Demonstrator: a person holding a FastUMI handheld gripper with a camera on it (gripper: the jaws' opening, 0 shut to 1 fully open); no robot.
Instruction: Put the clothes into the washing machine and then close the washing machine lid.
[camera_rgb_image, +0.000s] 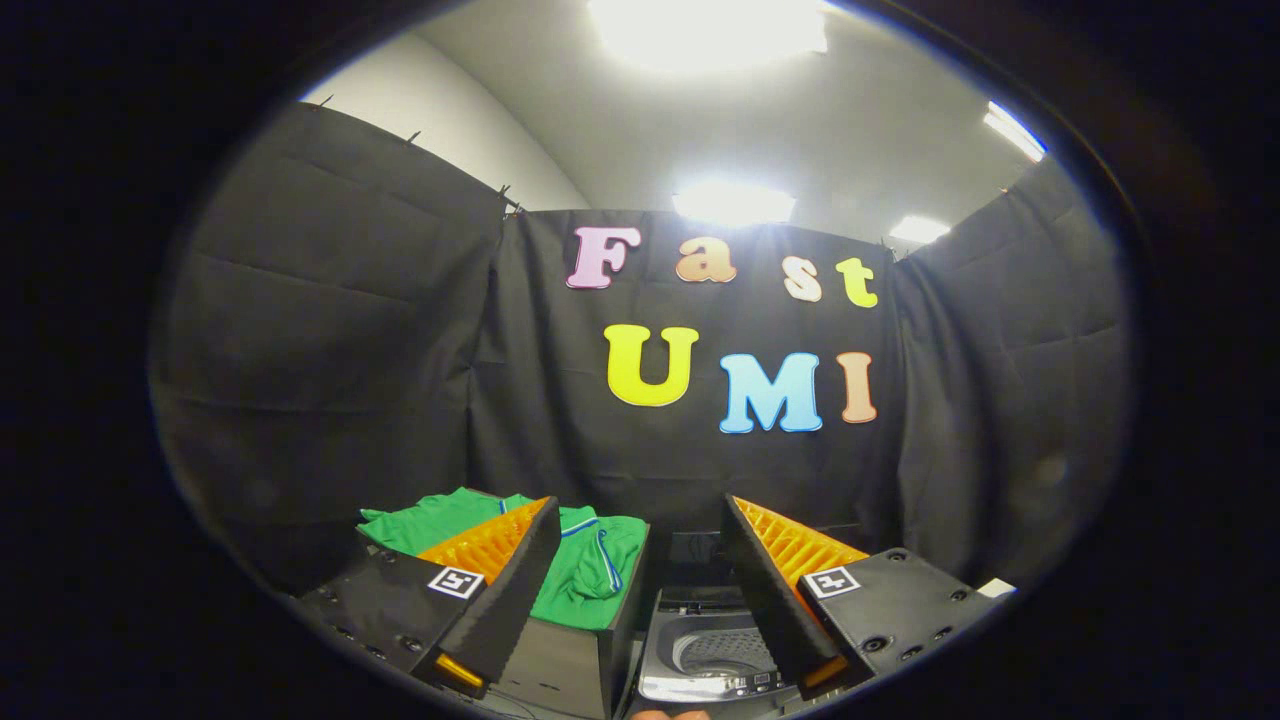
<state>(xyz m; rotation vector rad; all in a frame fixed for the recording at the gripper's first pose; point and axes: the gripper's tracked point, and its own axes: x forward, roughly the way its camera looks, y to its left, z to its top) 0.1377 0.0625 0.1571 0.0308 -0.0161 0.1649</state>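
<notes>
Claw (640, 600) gaping — crumpled clothes (580, 560) left, ribbed washing machine (715, 650) between.

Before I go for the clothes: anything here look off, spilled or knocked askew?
Nothing stands out. The green garment with white-blue trim lies folded on a dark box beside the small grey top-loading washing machine, whose drum is exposed with the lid up. The gripper is open, holding nothing.

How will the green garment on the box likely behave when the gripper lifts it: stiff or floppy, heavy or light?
The green garment lies rumpled and folded, so it will probably sag and drape. It looks thin, so likely light. One pinch by the open gripper may leave parts trailing toward the washer.
</notes>
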